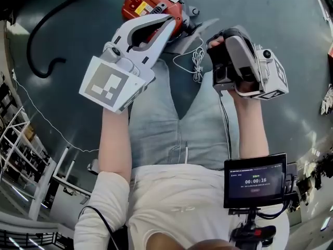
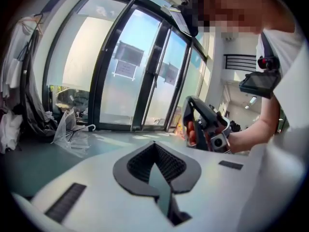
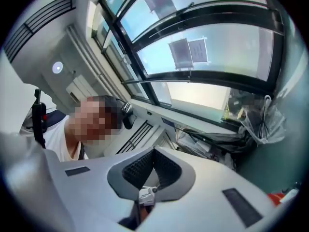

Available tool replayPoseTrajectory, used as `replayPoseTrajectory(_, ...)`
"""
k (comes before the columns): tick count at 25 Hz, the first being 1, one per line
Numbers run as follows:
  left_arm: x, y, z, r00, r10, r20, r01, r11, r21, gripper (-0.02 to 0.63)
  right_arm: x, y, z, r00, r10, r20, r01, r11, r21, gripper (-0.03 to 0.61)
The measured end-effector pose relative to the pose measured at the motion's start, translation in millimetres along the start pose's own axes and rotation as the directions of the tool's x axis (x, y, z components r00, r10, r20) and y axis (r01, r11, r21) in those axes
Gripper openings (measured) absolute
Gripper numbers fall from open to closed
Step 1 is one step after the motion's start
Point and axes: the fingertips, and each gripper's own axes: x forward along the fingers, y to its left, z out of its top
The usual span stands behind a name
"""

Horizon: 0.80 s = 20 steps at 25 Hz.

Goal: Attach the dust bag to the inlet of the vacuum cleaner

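The grey dust bag (image 1: 202, 30) lies limp on the floor, touching the red vacuum cleaner (image 1: 151, 4). Its white drawstring (image 1: 196, 61) trails toward the person's knees (whether it already sits on the inlet I cannot tell). It looks light, soft and floppy, so I'd pinch it at the mouth edge. The left gripper (image 1: 170, 25) and right gripper (image 3: 153, 151) are raised above it, each pressed together on nothing.
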Motion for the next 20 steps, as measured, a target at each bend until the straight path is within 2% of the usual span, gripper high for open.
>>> replayPoseTrajectory(3,-21,-13,28,0.991,-0.044,0.124,0.050,0.998,-0.048,0.006,14,6,11,0.999,-0.038,0.006,0.038,0.997,-0.065,0.008)
replayPoseTrajectory(5,-42,-33,43,0.978,-0.063,0.200,0.090,0.987,-0.131,0.006,17,30,5,0.997,-0.057,-0.050,0.052,0.993,-0.110,0.008)
replayPoseTrajectory(7,-62,-52,73,0.960,-0.076,0.270,0.124,0.978,-0.167,0.006,32,67,7,0.988,-0.073,-0.137,0.043,0.976,-0.213,0.008)
replayPoseTrajectory(9,-75,-64,118,0.939,-0.089,0.331,0.137,0.983,-0.124,0.006,57,94,19,0.964,-0.134,-0.228,0.038,0.923,-0.382,0.008)
replayPoseTrajectory(11,-82,-64,162,0.927,-0.085,0.366,0.123,0.989,-0.082,0.006,81,110,36,0.944,-0.191,-0.270,0.027,0.858,-0.513,0.008)
replayPoseTrajectory(13,-88,-64,198,0.921,-0.085,0.379,0.118,0.991,-0.065,0.006,98,129,56,0.949,-0.208,-0.237,0.041,0.826,-0.563,0.008)
replayPoseTrajectory(17,-105,-82,263,0.893,-0.125,0.432,0.146,0.989,-0.015,0.006,129,165,85,0.968,-0.221,-0.117,0.114,0.805,-0.582,0.008)
replayPoseTrajectory(20,-110,-103,295,0.886,-0.141,0.441,0.152,0.988,0.011,0.006,149,189,97,0.970,-0.228,-0.088,0.129,0.783,-0.608,0.008)
